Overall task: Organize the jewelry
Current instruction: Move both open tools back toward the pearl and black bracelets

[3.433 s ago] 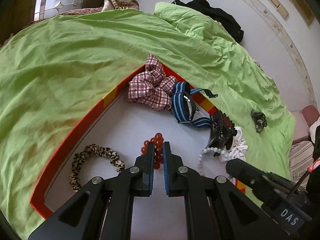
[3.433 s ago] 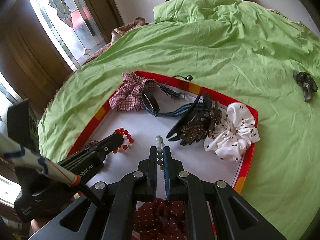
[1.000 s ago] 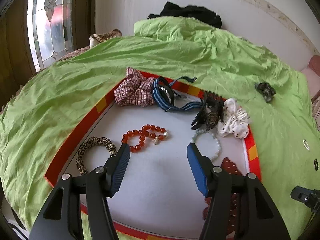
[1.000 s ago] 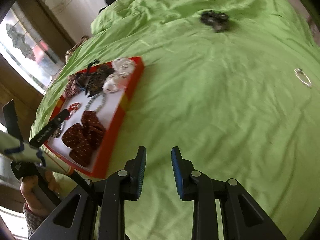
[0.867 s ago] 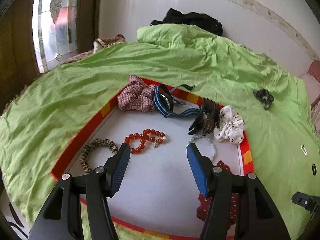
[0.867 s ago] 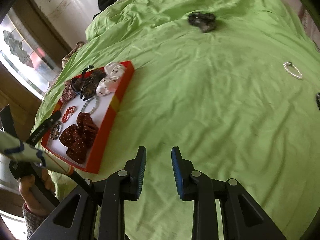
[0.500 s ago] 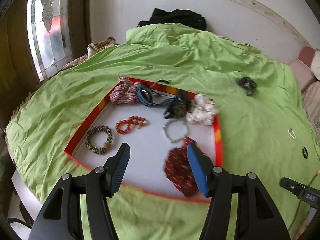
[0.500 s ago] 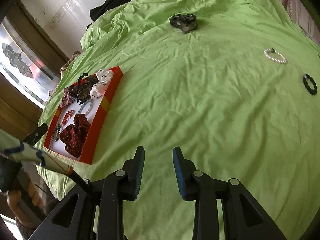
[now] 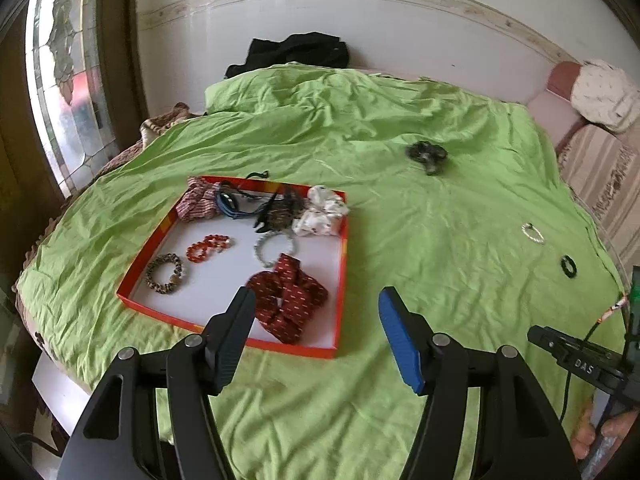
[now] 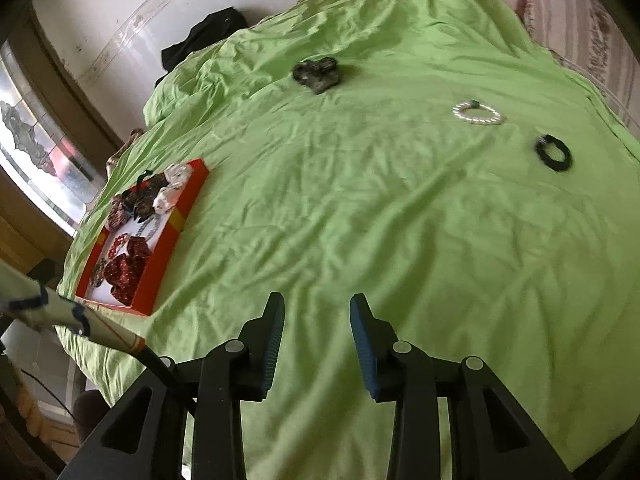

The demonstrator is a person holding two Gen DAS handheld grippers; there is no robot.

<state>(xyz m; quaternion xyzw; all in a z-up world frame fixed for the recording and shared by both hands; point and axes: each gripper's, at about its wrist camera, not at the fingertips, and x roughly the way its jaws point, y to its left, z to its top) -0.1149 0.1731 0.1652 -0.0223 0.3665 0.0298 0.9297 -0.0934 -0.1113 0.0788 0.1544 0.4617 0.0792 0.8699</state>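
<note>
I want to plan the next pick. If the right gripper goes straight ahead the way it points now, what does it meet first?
Most likely only the bare green bedsheet. The right gripper is open and empty. The dark scrunchie lies far ahead near that line; the pearl bracelet lies off to its right. Depth is unclear.

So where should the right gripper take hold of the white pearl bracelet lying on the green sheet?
Probably from above, with the right gripper pinching across one side of the white pearl bracelet. It lies flat as an open loop on the soft green sheet, so one finger can go inside the ring, one outside.
</note>
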